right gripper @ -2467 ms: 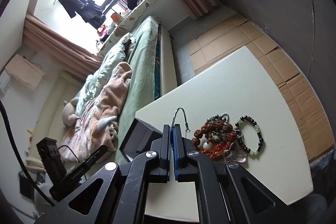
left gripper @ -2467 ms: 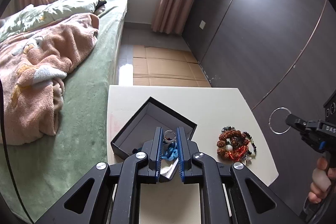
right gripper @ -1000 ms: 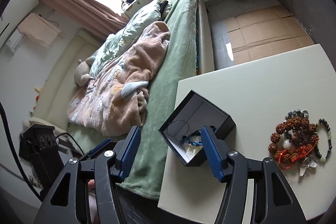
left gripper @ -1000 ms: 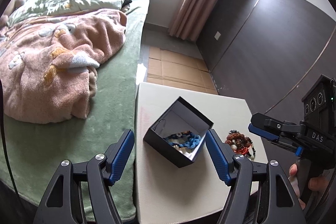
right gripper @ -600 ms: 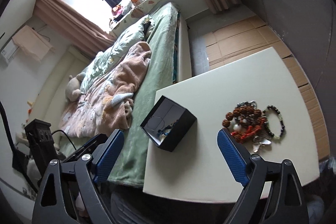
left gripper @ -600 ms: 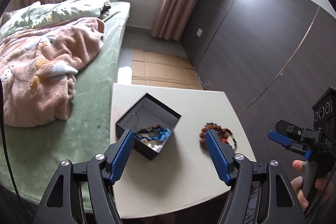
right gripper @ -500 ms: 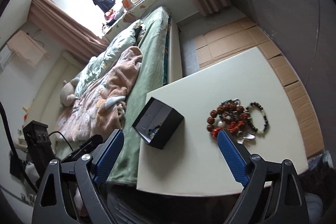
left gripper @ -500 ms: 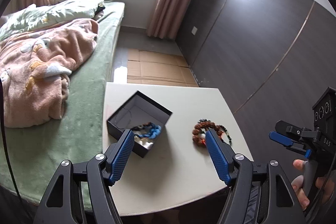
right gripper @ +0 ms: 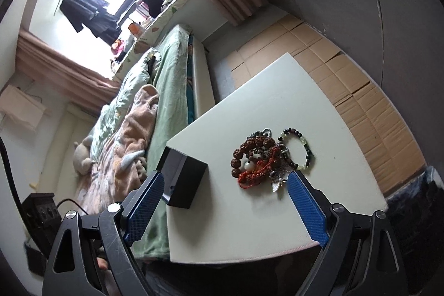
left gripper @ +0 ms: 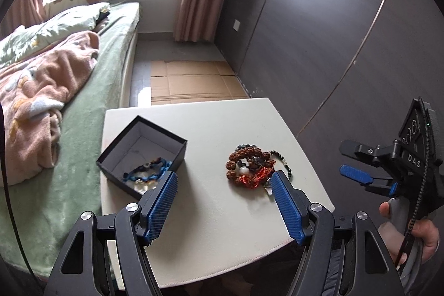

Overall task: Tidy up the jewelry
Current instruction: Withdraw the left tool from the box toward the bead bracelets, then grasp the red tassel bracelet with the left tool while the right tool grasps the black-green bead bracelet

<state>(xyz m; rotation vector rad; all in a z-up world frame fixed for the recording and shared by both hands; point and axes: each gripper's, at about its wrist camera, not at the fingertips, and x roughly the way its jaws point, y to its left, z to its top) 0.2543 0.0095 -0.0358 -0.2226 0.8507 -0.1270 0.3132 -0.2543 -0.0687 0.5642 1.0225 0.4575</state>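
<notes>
A black open box (left gripper: 141, 150) stands on the left part of the white table (left gripper: 211, 212); a blue bracelet (left gripper: 148, 171) and other pieces lie inside. A pile of beaded jewelry (left gripper: 251, 168) in brown, red and dark beads lies on the table to its right. My left gripper (left gripper: 224, 201) is open and empty, held above the table's near part. My right gripper (right gripper: 224, 201) is open and empty too; it sees the box (right gripper: 183, 179) and the pile (right gripper: 266, 158), and it shows in the left wrist view (left gripper: 358, 165) off the table's right edge.
A bed with a green sheet (left gripper: 83, 107) and a pink blanket (left gripper: 36, 90) runs along the table's left side. A dark wardrobe wall (left gripper: 319, 32) stands to the right. Cardboard (left gripper: 191, 82) covers the floor beyond the table.
Both grippers opened and let their jewelry go into the box, then drew back from it. The views have swung right, toward the jewelry pile.
</notes>
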